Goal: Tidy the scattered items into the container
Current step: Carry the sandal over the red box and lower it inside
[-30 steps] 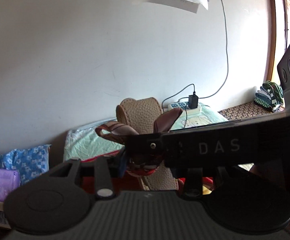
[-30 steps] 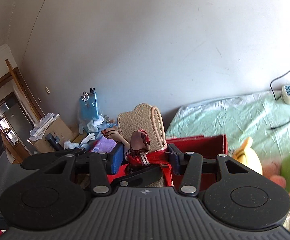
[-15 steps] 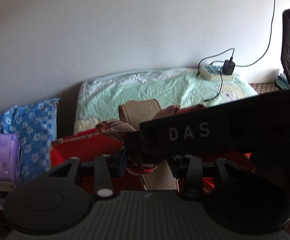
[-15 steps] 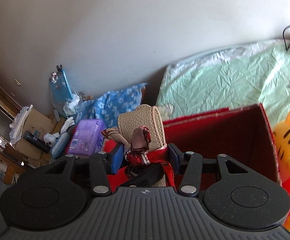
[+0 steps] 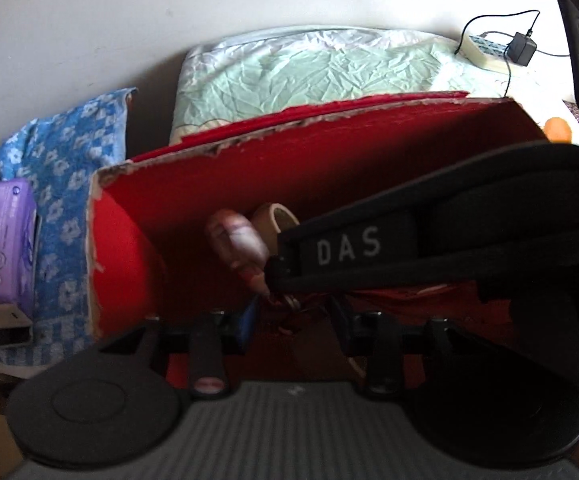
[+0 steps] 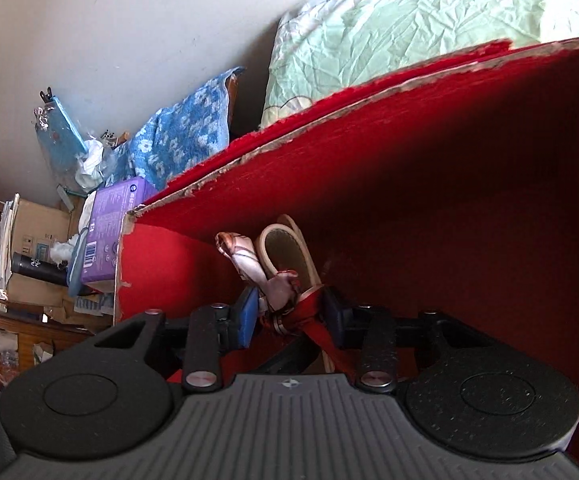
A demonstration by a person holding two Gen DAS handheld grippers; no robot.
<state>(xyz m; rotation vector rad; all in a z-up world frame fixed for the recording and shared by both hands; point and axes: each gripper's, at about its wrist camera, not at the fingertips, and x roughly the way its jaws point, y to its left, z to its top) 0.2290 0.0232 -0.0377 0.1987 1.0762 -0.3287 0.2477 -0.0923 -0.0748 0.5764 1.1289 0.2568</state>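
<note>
Two tools are being held closed on one tan pebbled-leather bag handle (image 6: 285,248) with a red patterned silk scarf (image 6: 289,304) knotted round it, inside the red cardboard box (image 6: 409,152): right tool (image 6: 291,314), left tool (image 5: 293,314). The handle's long axis is pointing toward 12 o'clock, at the far wall. If released unevenly, the scarf is judged likely to be snagged on a pad and dragged back out.
</note>
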